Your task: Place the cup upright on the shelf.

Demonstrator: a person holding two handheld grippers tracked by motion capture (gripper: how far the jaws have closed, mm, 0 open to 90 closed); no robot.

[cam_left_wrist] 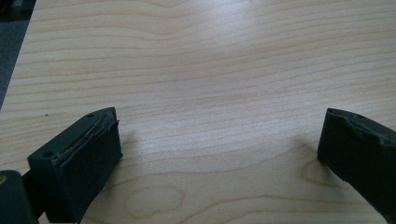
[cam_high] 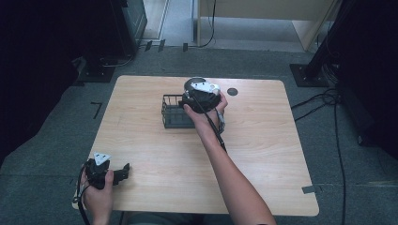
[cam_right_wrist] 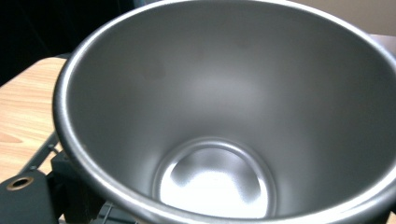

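A steel cup (cam_right_wrist: 210, 116) with a bare, shiny inside looms close in the right gripper view. Its dark rim (cam_high: 193, 83) peeks out beyond my right gripper (cam_high: 199, 94), which is shut on the cup's wall. One of that gripper's fingers (cam_right_wrist: 25, 198) shows outside the rim at the lower left. The cup hangs tilted over the right end of a black wire basket (cam_high: 172, 112) at the table's far middle. Down at the near left corner my left gripper (cam_high: 121, 172) rests on the wood, open (cam_left_wrist: 219, 140), with nothing between its jaws.
The light wooden table (cam_high: 263, 154) has a small black disc (cam_high: 232, 91) to the right of the cup. A basket wire (cam_right_wrist: 39, 154) runs under the cup's rim. Cables and dark stands lie on the grey floor around the table.
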